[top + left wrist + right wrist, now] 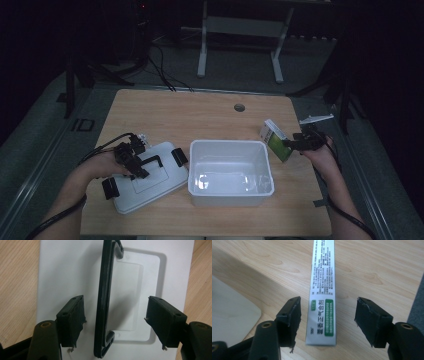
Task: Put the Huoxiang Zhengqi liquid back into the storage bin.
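1. Looking down from the high view, we see a wooden table [210,112] with a white tub [231,172] near its middle, open side up.
2. At nine o'clock from the tub lies a white lid [145,182], flat on the table and just beside the tub, with a black handle [150,162] on top and black clips at its ends.
3. Our left gripper [131,159] hangs over the lid; in the left gripper view its jaws stand apart, one on each side of the handle [103,302], and neither pad touches it.
4. At three o'clock from the tub stands a small box [275,140], white and green, on the table near the tub's far right corner.
5. Our right gripper [300,142] is at the box; in the right gripper view its jaws are apart, with the box [323,300] between them, nearer the left pad, and untouched.
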Available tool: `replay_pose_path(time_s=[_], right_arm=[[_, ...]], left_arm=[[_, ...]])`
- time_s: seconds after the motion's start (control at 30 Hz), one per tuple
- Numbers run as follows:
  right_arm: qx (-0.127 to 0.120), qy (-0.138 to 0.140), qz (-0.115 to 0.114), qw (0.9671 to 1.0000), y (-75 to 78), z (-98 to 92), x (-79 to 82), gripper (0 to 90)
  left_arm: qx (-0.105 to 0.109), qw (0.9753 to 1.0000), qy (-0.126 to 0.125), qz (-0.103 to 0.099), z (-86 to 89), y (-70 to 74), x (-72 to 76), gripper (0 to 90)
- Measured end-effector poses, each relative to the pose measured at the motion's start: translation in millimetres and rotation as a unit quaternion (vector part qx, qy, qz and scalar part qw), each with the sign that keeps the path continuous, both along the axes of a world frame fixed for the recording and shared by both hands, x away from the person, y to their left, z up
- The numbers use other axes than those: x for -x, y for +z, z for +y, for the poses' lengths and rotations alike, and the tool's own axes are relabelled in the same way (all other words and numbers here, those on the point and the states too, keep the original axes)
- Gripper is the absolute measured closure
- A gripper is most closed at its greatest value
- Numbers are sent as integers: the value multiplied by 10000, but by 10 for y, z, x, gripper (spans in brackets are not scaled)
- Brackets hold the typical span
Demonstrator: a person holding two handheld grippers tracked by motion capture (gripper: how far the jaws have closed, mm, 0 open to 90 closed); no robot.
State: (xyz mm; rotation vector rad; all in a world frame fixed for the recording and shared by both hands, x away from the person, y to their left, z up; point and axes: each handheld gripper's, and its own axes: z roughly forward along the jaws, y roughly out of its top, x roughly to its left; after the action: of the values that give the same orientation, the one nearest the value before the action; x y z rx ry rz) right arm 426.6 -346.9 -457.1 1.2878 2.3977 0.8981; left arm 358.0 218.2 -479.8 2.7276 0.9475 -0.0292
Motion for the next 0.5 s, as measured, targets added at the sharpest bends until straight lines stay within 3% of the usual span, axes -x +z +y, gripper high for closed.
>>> replay_pose_path(time_s=[0.27, 0.5], right_arm=[[239, 103, 335, 9991, -29, 65, -151, 423], [472, 244, 665, 9964, -22, 125, -234, 461]], left_arm=[[-15, 10000, -40, 5, -16, 10, -9, 314], [-44, 10000, -51, 49, -23, 1, -8, 314]])
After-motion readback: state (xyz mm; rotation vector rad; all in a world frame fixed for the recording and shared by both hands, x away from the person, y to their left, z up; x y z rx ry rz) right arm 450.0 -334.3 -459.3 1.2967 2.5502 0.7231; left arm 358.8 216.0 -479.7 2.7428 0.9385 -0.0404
